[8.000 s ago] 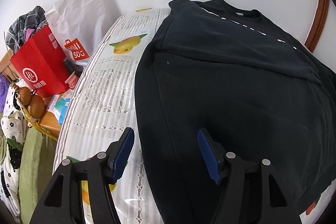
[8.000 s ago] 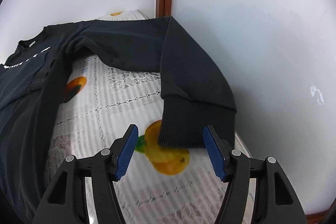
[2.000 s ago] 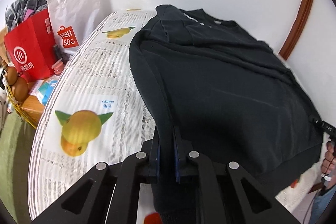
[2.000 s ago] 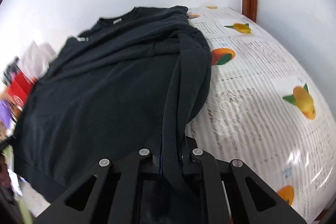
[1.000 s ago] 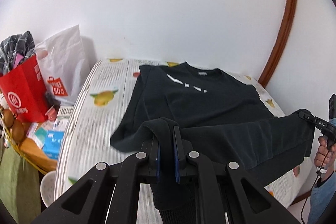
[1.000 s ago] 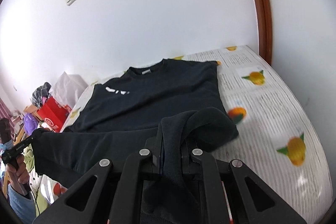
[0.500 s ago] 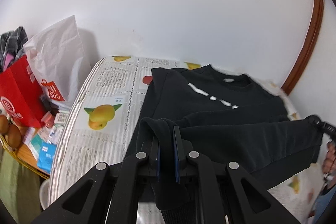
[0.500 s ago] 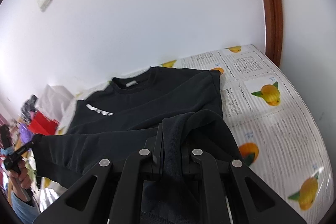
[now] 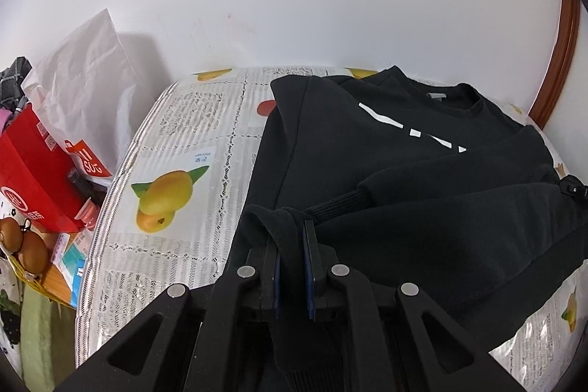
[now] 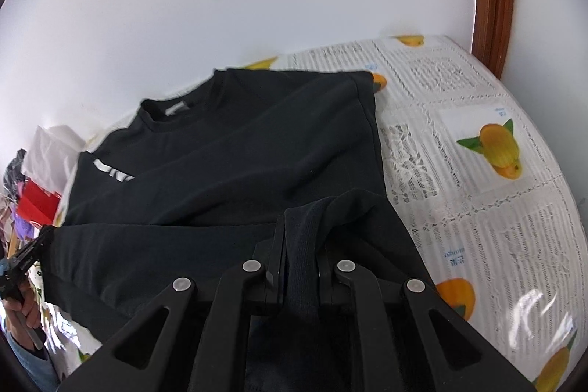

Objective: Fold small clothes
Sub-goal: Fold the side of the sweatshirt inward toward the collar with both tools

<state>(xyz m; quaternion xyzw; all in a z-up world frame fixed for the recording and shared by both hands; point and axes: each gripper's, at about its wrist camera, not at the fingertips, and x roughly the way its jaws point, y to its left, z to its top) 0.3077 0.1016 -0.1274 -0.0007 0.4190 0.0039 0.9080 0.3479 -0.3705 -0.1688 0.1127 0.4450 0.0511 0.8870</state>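
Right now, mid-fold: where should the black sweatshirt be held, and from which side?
As it is held now: the ribbed bottom hem of the black sweatshirt, one corner each, approached from the near edge of the table. The left gripper and right gripper are each shut on it. The hem is thick and the collar lies far, so the body folds over in one pass.

bright, even light on both views; the white bag (image 9: 79, 76) casts a soft shadow on the wall, glare streaks the tablecloth (image 10: 529, 315), fisheye bending and dark vignette at the corners.
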